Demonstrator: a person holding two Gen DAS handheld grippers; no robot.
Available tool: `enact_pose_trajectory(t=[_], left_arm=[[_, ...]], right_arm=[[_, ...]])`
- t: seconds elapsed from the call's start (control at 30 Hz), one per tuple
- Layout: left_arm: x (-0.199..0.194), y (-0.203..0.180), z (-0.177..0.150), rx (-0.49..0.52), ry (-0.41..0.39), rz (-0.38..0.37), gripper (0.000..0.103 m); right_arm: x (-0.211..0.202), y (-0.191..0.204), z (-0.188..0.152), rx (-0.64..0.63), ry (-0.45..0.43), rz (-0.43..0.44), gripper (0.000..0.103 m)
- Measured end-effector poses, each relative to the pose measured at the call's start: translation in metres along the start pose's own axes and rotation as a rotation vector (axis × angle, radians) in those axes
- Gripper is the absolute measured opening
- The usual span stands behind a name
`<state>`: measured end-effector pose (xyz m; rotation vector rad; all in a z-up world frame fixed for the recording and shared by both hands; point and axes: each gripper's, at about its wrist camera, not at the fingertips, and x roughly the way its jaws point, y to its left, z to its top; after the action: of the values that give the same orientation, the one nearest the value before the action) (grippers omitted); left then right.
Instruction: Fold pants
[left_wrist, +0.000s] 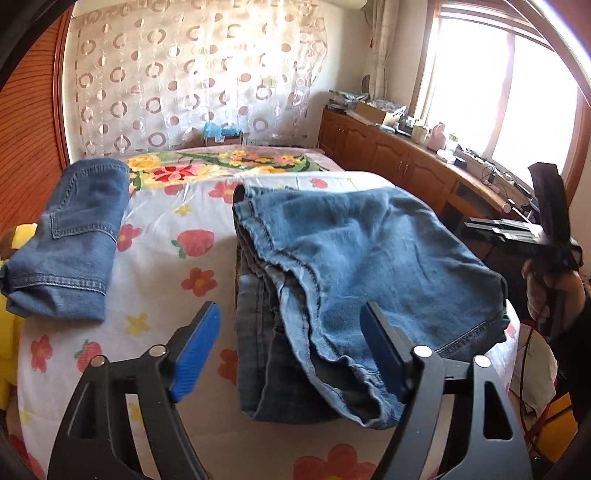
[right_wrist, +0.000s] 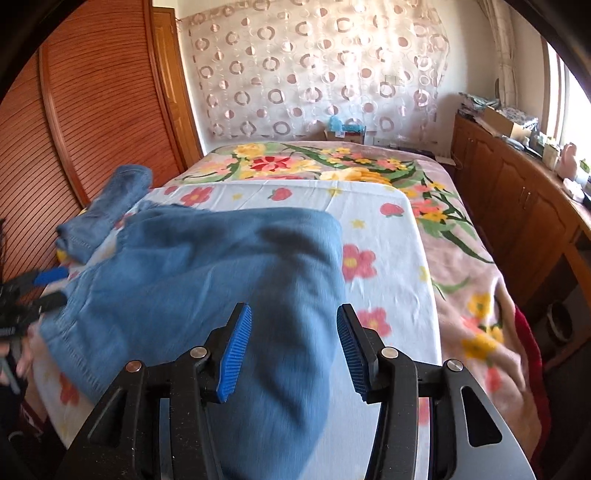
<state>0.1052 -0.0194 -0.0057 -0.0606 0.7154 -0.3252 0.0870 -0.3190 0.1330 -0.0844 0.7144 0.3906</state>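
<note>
motion blurs the pants (right_wrist: 207, 280); their near end runs under the right gripper (right_wrist: 293, 350).

blue denim pants (left_wrist: 354, 266) folded over in rumpled layers, lying across the flowered bed sheet (left_wrist: 173, 236)

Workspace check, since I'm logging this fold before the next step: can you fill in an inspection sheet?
Surface: bed with floral sheet.
Job's things: jeans folded over, loosely rumpled; second folded jeans apart, far left.
Clutter: nothing seen on the sheet.
Grippers: left tool open, jeans between the pads, untouched; right tool open over the jeans.
Cables: dark cord under the right hand.
Surroundings: wooden cabinets, window, patterned curtain.
</note>
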Motion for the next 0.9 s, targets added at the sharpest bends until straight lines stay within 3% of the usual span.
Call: enact_pose_trajectory(t=[0.2,0.3,0.63,0.9], left_arm=[[-0.01,-0.02,0.01,0.043,-0.028,-0.024,0.081],[-0.008,-0.033,0.012,0.062,-0.031,-0.035,0.081],[0.031,-0.077,0.002,0.13,0.058,-0.091,0.081],[0.05,-0.086,-0.02,0.182,0.106,-0.067,0.081]], right_arm=[[-0.041,0.006,-0.027,-0.016,-0.007,-0.002,0.051],[-0.052,0.005,-0.038,-0.001,-0.014,-0.001,0.063],[-0.017,0.002,-0.065,0.113,0.037,0.036,0.065],[-0.005,-0.008,-0.068,0.184,0.041,0.09,0.065]])
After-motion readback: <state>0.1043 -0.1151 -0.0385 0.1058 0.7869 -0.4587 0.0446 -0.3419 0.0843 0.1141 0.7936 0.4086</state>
